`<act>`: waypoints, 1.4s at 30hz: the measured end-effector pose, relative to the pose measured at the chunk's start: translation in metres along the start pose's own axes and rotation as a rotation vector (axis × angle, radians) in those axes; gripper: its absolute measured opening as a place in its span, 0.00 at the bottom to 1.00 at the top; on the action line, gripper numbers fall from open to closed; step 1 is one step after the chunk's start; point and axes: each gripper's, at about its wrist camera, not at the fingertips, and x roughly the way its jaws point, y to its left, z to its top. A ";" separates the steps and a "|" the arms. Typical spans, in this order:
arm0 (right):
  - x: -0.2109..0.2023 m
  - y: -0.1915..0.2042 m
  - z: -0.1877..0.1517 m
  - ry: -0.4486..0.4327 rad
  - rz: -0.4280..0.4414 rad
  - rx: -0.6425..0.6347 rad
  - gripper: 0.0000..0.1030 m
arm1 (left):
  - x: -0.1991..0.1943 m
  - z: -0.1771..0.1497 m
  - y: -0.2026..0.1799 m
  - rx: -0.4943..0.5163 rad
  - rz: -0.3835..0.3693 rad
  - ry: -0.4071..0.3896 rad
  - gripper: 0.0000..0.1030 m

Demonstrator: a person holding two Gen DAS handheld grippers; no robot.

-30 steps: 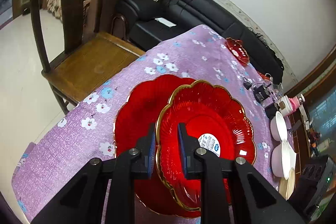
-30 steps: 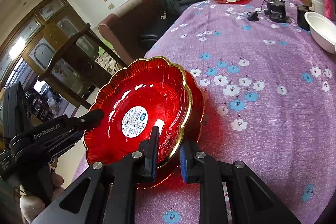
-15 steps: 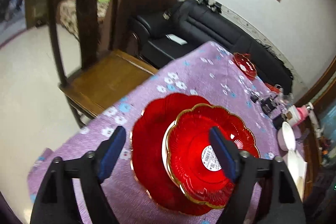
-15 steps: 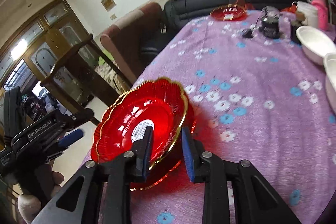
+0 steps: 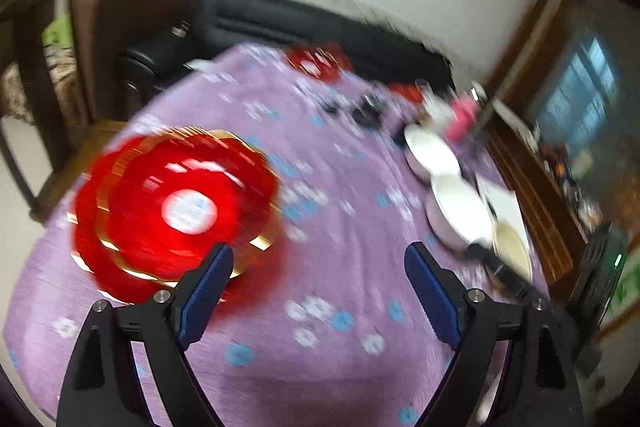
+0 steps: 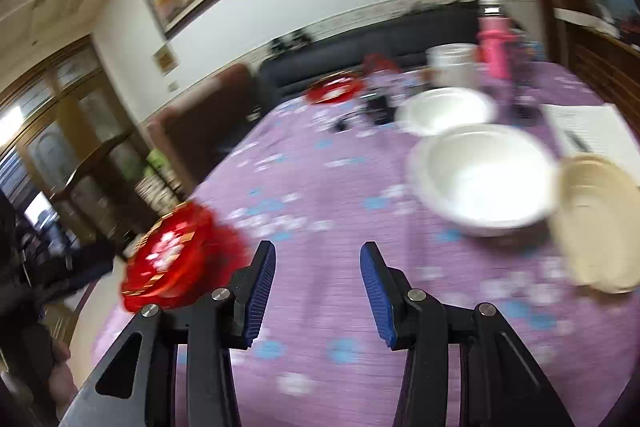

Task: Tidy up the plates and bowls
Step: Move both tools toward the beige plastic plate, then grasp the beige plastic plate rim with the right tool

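Two red gold-rimmed plates lie stacked [image 5: 176,211] on the purple flowered tablecloth [image 5: 340,299], seen at the left of both views [image 6: 176,259]. My left gripper [image 5: 318,263] hovers wide apart to the right of the stack, jaws still opening, nothing between them. My right gripper [image 6: 318,267] is also opening with only cloth between its pads, the stack off to its left. A third red plate [image 6: 334,89] sits at the table's far end [image 5: 318,65]. Two white bowls [image 6: 484,179] [image 6: 446,109] and a cream plate [image 6: 600,223] stand on the right.
A pink bottle [image 6: 496,49], a clear container [image 6: 452,65], small black gadgets [image 6: 376,105] and papers [image 6: 588,127] crowd the far right. A wooden chair [image 5: 36,75] and black sofa [image 5: 304,27] stand beyond the table. A hand [image 6: 60,383] shows at lower left.
Both grippers let go of the upper red plate, which now rests on the lower one. Both drew back and swung right, toward the white bowls, jaws widening.
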 end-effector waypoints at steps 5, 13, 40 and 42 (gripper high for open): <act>-0.045 -0.085 0.011 -0.053 -0.159 0.093 0.47 | 0.030 -0.017 -0.032 0.063 -0.001 0.072 0.84; -0.074 -0.183 0.034 -0.028 -0.397 0.175 0.48 | 0.067 -0.032 -0.086 0.136 -0.036 0.148 0.84; -0.013 -0.175 0.007 0.369 -0.032 0.100 0.11 | 0.156 -0.054 -0.183 0.222 -0.124 0.363 0.57; -0.011 -0.172 0.004 0.376 -0.014 0.106 0.12 | 0.162 -0.058 -0.186 0.240 -0.122 0.400 0.19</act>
